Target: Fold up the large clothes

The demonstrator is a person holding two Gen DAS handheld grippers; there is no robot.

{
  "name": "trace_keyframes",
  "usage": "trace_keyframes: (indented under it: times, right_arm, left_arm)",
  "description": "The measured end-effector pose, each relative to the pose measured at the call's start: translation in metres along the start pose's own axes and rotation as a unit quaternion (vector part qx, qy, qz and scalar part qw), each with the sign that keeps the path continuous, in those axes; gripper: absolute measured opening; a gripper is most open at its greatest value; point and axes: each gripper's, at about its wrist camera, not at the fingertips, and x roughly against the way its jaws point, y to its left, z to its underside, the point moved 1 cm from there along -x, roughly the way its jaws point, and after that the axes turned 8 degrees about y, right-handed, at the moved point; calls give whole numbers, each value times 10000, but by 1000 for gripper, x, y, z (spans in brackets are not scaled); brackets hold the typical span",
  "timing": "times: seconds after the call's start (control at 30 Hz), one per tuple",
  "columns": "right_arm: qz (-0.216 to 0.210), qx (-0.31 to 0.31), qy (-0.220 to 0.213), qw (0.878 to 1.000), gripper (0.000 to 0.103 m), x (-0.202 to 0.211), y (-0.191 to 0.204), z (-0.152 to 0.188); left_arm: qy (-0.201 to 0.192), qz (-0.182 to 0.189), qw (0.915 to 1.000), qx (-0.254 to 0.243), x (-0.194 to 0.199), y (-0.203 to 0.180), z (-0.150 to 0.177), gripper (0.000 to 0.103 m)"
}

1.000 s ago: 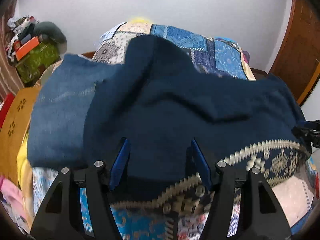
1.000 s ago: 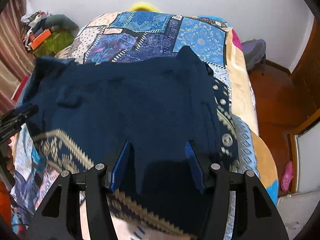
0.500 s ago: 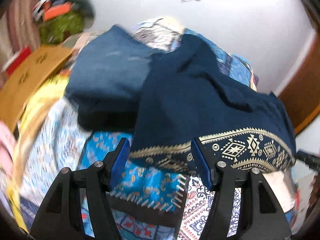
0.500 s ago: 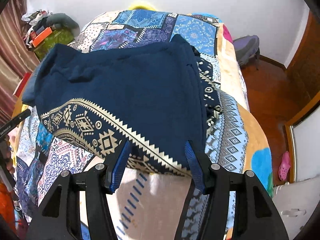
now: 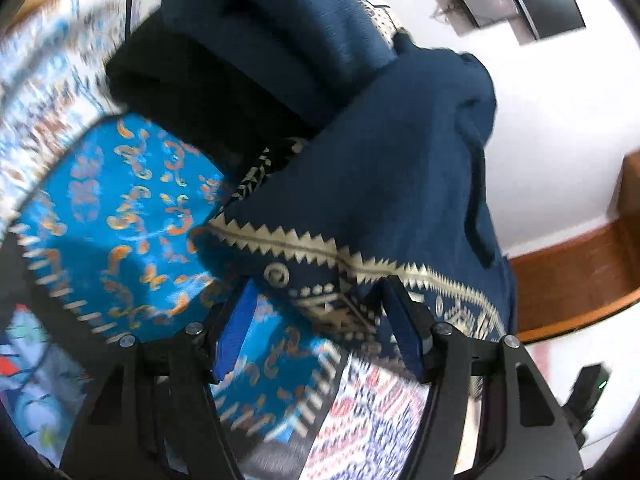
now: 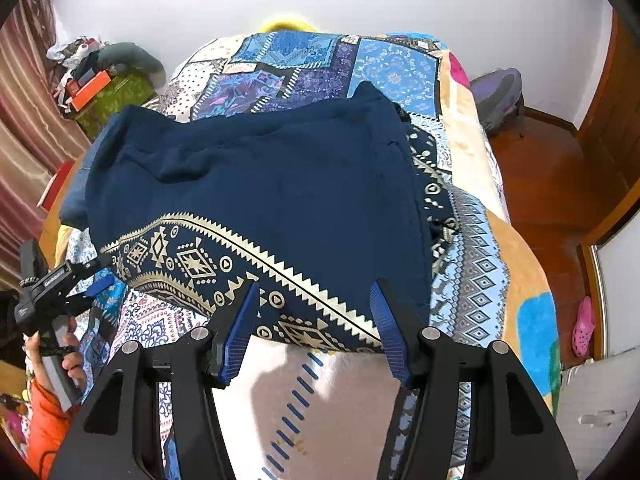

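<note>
Navy garment (image 6: 280, 184) lies folded on your bed (image 6: 472, 152); only right view shows your left gripper (image 6: 102, 276) at its corner, jaws opening, empty; right gripper (image 6: 314, 328) released over hem.

One navy garment with a cream geometric border (image 6: 256, 184) lies across one patchwork bedspread (image 6: 472, 224). Two grippers are counted, the left gripper (image 6: 100, 274) and the right gripper (image 6: 314, 332), each with two blue-padded fingers. One hand (image 6: 60, 356) grips the left handle. One pink clog (image 6: 583, 326) sits on the floor, one grey backpack (image 6: 498, 98) by the wall, one orange box (image 6: 88, 88) on the side pile.
</note>
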Motion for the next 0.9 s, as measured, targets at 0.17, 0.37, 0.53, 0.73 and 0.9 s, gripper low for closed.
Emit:
trace_keyframes:
  times: [0.17,0.37,0.53,0.73,0.9]
  right_arm:
    - [-10,45,60,10000,53,-12,6,-3]
    - [65,207,77,9997,53,-22,15,-8]
    - [117,287,68,9995,53,-23,22,-13]
    - [-100,273,88,9995,53,-16,35,-24]
    - [-164,400,-18,9991,53,-3,56,-34]
  left_arm:
    - [-50,476,9981,387,-23,13,-16,77]
    - [-129,864,9955,359,-29,6,-28,79]
    - [-440,527,9976,-75,-13,-24,-28,50]
    - [-786,-6,9949,-626,17,-70,-19,21]
    - [-929,127,9907,-989,51,-110,-18,17]
